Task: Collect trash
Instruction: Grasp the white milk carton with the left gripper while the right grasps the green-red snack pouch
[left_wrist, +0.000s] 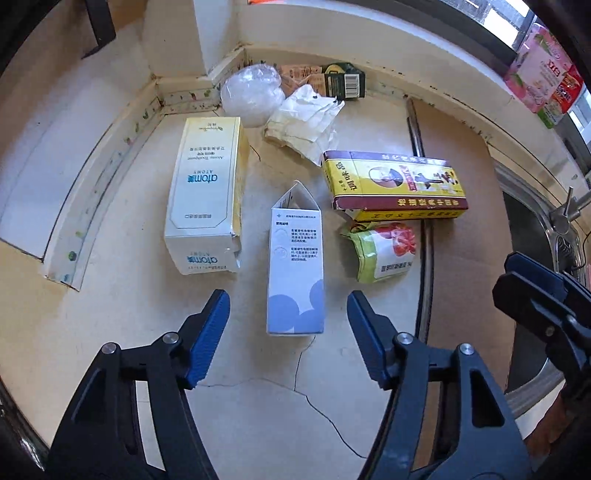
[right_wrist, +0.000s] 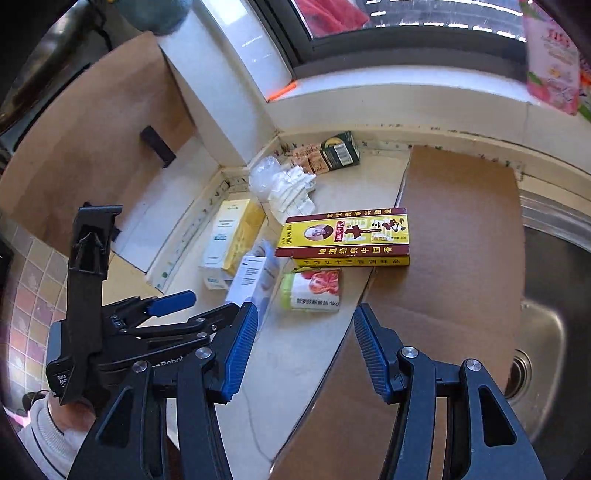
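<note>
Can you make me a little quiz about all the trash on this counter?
1. True or false: the left gripper is squeezing the blue and white carton.
2. What lies right in front of the yellow and red box? A) the green and red packet B) a banana C) a spoon
3. Fill in: the brown cardboard sheet partly covers the metal ____.

Key: 1 false, its jaws stand apart from the carton. 2 A. 3 sink.
</note>
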